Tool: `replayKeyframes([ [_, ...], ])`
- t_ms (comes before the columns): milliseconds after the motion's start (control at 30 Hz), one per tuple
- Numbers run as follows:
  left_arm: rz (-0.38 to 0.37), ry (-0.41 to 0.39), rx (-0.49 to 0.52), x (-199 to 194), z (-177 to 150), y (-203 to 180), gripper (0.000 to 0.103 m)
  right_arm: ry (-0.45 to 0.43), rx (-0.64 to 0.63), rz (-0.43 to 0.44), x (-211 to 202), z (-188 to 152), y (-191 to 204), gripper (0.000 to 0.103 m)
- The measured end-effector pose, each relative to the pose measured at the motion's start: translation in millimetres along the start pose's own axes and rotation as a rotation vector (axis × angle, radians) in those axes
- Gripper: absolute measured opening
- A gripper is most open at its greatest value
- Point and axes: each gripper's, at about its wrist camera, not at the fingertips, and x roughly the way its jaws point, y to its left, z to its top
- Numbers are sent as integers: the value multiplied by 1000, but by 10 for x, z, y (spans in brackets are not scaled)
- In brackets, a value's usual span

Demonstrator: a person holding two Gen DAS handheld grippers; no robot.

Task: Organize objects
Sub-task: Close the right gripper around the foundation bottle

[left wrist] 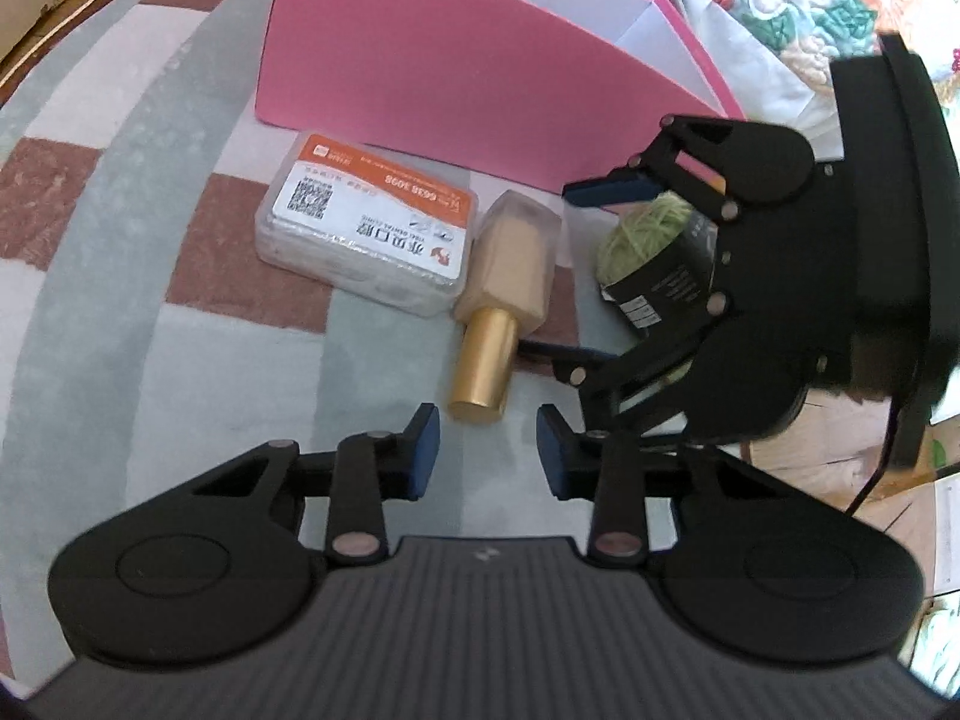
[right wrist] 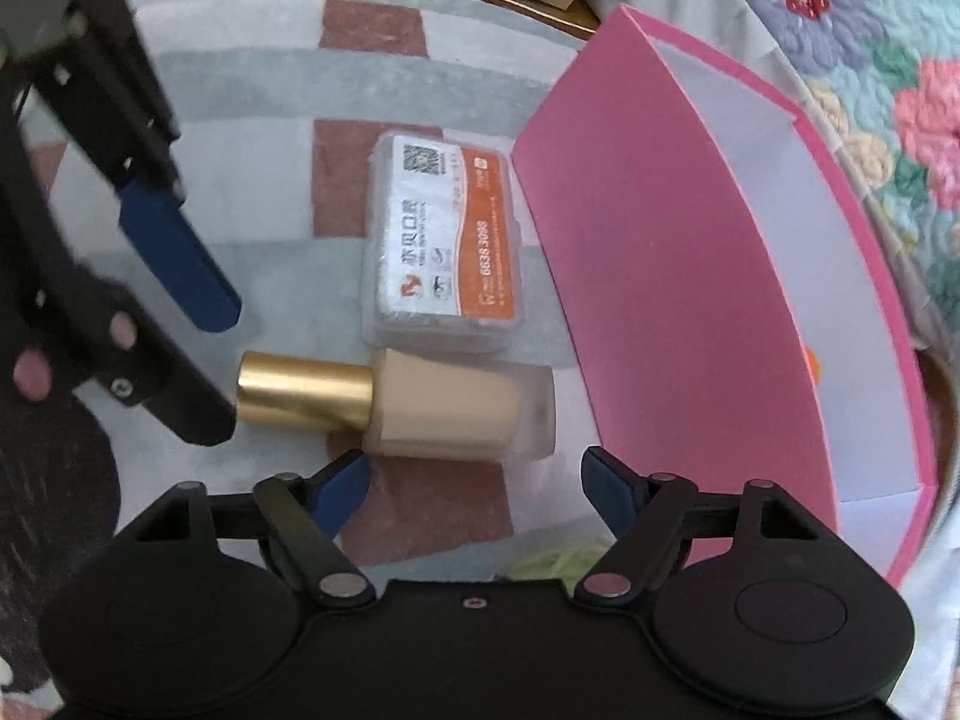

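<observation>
A foundation bottle (left wrist: pixel 516 258) with a beige body and a gold cap (left wrist: pixel 483 369) lies on the checked cloth. My left gripper (left wrist: pixel 487 438) stands narrow around the cap's near end, with a slim gap on each side; nothing is gripped. In the right wrist view the bottle (right wrist: pixel 456 408) lies crosswise just ahead of my right gripper (right wrist: pixel 480 480), which is wide open. The left gripper (right wrist: pixel 228 372) reaches the cap from the left there. A green yarn ball (left wrist: pixel 645 240) with a black label sits between the right gripper's (left wrist: pixel 558 273) fingers, untouched by the pads.
A clear plastic case (left wrist: pixel 366 228) with an orange and white label lies beside the bottle. Behind both stands an open pink box (left wrist: pixel 450 72) with a white inside (right wrist: pixel 810 300). A floral quilt (right wrist: pixel 888 60) borders the right side. The cloth (left wrist: pixel 150 252) spreads to the left.
</observation>
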Motion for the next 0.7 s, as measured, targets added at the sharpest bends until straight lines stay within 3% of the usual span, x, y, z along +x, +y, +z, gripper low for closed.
replayKeyframes([
  [167, 36, -27, -31, 24, -1, 67, 31, -12, 84, 78, 75, -16, -155, 89],
  [333, 20, -47, -118, -38, 32, 227, 31, -38, 156, 194, 106, 14, -146, 88],
  [400, -7, -48, -157, -68, 32, 286, 31, -54, 189, 199, 100, -2, -128, 88],
  [533, 8, -47, -170, -50, 35, 304, 31, -73, 315, 199, 91, -87, -130, 82],
  [700, 24, -45, -189, -10, 45, 306, 31, -129, 421, 138, -19, -202, 3, 69],
])
